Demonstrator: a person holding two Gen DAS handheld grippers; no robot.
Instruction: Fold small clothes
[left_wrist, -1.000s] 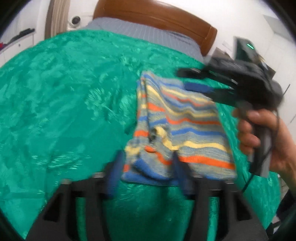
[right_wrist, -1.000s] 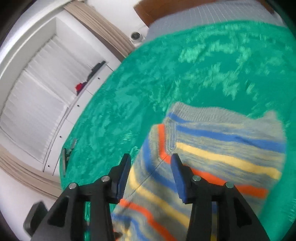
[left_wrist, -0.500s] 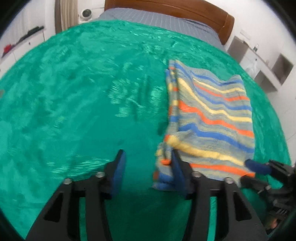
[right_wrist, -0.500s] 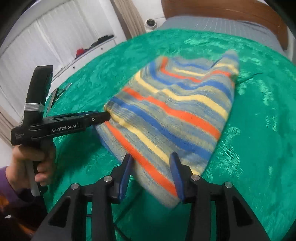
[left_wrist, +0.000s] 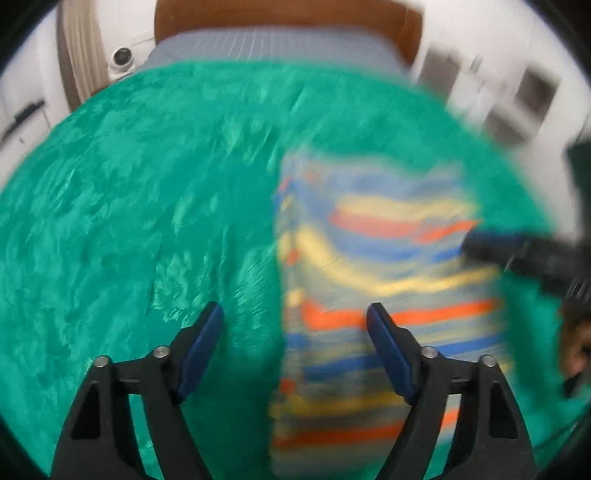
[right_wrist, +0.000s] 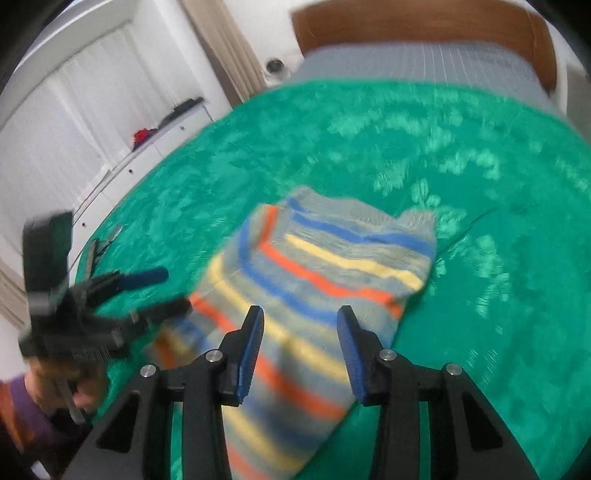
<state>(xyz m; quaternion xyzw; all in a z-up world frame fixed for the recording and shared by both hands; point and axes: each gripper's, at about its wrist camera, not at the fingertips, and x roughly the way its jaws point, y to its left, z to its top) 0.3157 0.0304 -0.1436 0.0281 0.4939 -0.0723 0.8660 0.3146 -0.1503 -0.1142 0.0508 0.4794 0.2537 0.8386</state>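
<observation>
A knitted garment (left_wrist: 388, 258) with blue, orange and yellow stripes lies folded on the green bedspread (left_wrist: 147, 221). My left gripper (left_wrist: 295, 321) hovers over its left edge, and its jaws are opening with nothing pressed between the pads. In the right wrist view the same garment (right_wrist: 332, 258) stretches away from my right gripper (right_wrist: 301, 317), which stands open above its near part. The left gripper (right_wrist: 173, 290) shows at the garment's left side, held by a hand (right_wrist: 85, 387). The right gripper (left_wrist: 517, 251) reaches in over the garment's right edge. Both views are blurred.
A wooden headboard (right_wrist: 424, 26) and grey sheet (right_wrist: 424, 62) close the far end of the bed. White cabinets (right_wrist: 110, 147) run along the left, and open shelves (left_wrist: 517, 99) stand at the right. Small dark items (right_wrist: 99, 247) lie near the bed's left edge.
My left gripper's jaws have spread wider, and it has slid across the garment's left edge. The right gripper has swung from the garment's near end to its right side.
</observation>
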